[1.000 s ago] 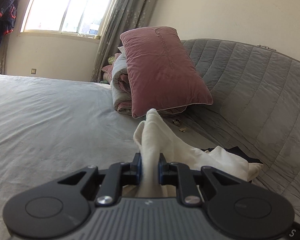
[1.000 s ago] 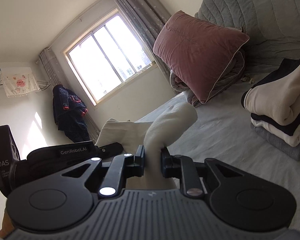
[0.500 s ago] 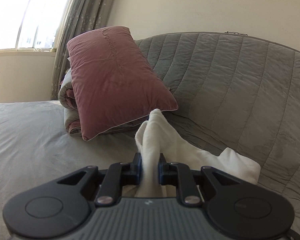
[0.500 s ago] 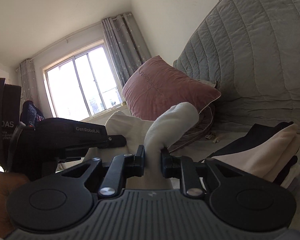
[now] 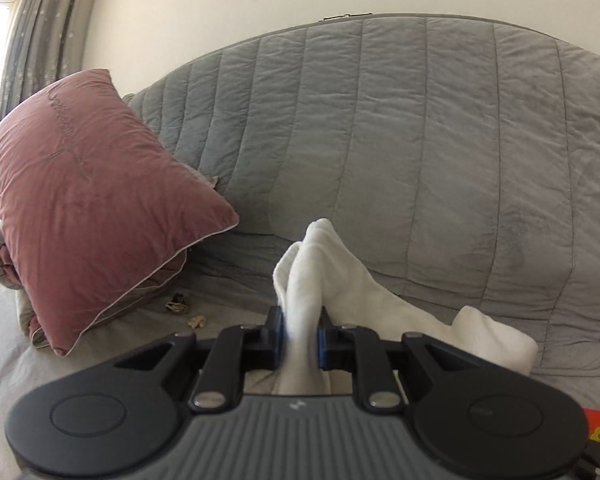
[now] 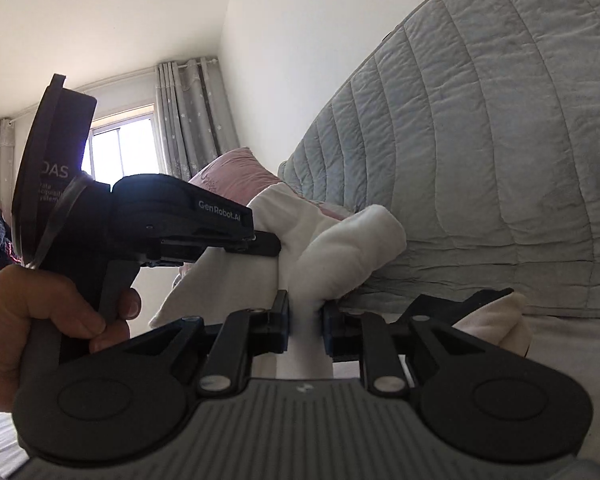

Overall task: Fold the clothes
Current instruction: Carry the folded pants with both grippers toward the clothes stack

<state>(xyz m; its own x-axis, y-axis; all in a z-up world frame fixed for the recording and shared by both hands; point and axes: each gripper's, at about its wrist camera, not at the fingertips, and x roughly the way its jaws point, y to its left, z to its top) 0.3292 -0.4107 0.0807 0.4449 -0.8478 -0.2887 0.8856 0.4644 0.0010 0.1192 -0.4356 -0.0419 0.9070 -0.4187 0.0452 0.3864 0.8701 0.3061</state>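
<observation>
My left gripper (image 5: 299,338) is shut on a white garment (image 5: 332,280), whose cloth bunches up past the jaws and trails off to the right. My right gripper (image 6: 306,326) is shut on another part of the same white garment (image 6: 352,248), lifted above the bed. The left gripper (image 6: 266,243) also shows in the right wrist view, held in a hand, close on the left and pinching the cloth. A stack of folded clothes (image 6: 496,316), dark and cream, lies just beyond my right gripper.
A pink pillow (image 5: 84,208) leans on a rolled quilt at the left. A grey quilted headboard cover (image 5: 420,152) fills the background. The grey bed sheet (image 5: 4,340) lies below. Small scraps (image 5: 180,304) lie near the pillow. A window (image 6: 120,144) with curtains is far left.
Both grippers have swung to the right with the white garment, away from the window and toward the headboard. The folded stack now sits lower and closer to my right gripper.
</observation>
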